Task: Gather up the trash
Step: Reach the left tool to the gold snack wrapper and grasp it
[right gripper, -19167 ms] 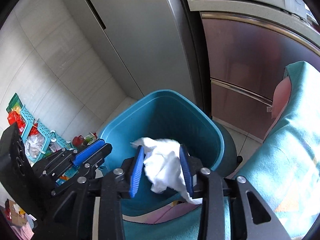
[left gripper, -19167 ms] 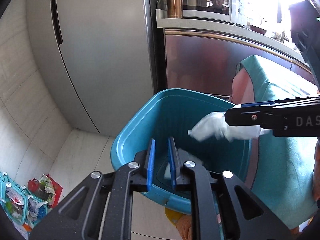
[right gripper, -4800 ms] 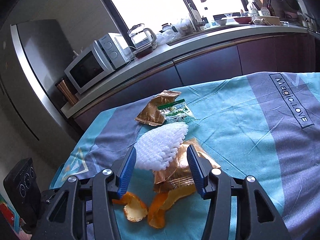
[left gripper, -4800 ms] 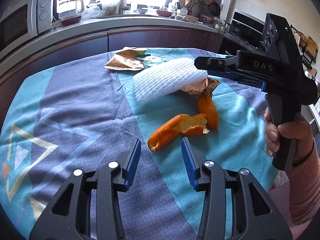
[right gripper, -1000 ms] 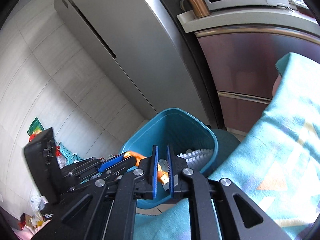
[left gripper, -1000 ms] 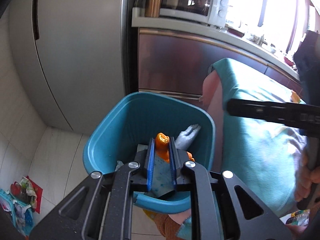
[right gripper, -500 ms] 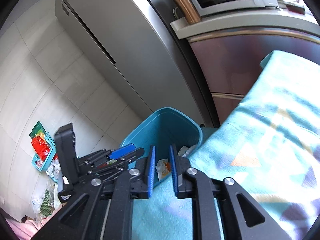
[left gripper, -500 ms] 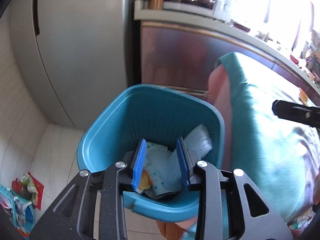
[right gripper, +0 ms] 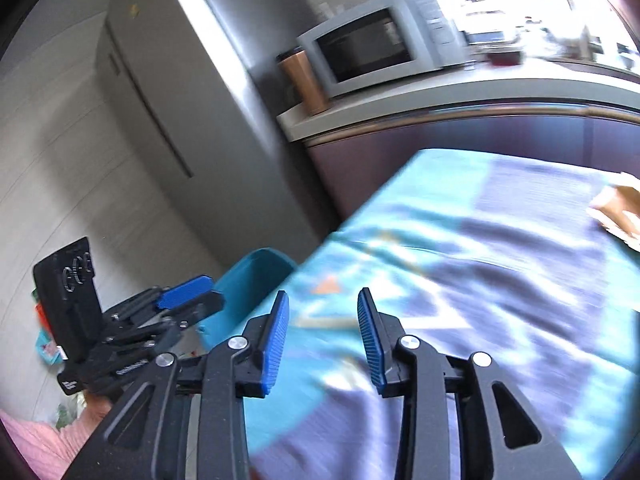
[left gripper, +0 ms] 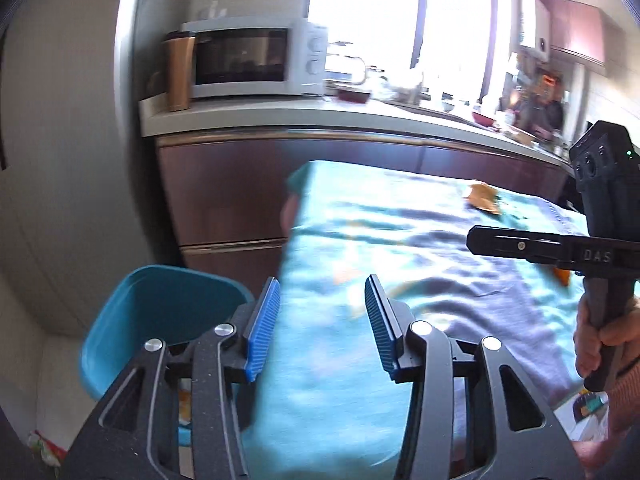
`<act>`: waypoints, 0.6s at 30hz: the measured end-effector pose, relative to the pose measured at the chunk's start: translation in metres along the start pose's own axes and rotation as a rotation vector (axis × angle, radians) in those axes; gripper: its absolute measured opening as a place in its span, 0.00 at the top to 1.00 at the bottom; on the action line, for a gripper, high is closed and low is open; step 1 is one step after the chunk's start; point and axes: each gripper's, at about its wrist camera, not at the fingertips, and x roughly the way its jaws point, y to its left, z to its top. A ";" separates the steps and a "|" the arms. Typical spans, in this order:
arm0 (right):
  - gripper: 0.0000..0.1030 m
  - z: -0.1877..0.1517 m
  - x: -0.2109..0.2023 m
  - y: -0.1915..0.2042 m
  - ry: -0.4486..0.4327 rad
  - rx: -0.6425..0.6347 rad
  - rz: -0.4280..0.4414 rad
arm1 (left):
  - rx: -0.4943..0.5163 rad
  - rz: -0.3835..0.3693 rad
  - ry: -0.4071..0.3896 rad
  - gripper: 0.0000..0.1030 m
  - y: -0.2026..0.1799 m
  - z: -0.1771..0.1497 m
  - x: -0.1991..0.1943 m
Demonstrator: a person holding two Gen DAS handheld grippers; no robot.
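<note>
Both grippers have swung away from the blue bin [left gripper: 160, 300] toward the cloth-covered table [left gripper: 400, 240]; the left gripper [left gripper: 322, 320] and right gripper [right gripper: 322, 336] are opening, nothing between their jaws; a brown wrapper [left gripper: 482, 198] lies at the table's far side, motion-blurred.
</note>
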 end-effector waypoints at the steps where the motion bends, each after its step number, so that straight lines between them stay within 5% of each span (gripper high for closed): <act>1: 0.67 -0.002 -0.010 -0.009 -0.010 0.013 -0.019 | 0.010 -0.026 0.002 0.57 -0.011 0.002 0.004; 12: 0.62 -0.022 -0.117 -0.112 -0.142 0.174 -0.273 | 0.128 -0.270 0.060 0.54 -0.141 0.005 0.039; 18: 0.60 -0.026 -0.147 -0.169 -0.173 0.259 -0.323 | 0.191 -0.372 0.121 0.52 -0.205 0.007 0.064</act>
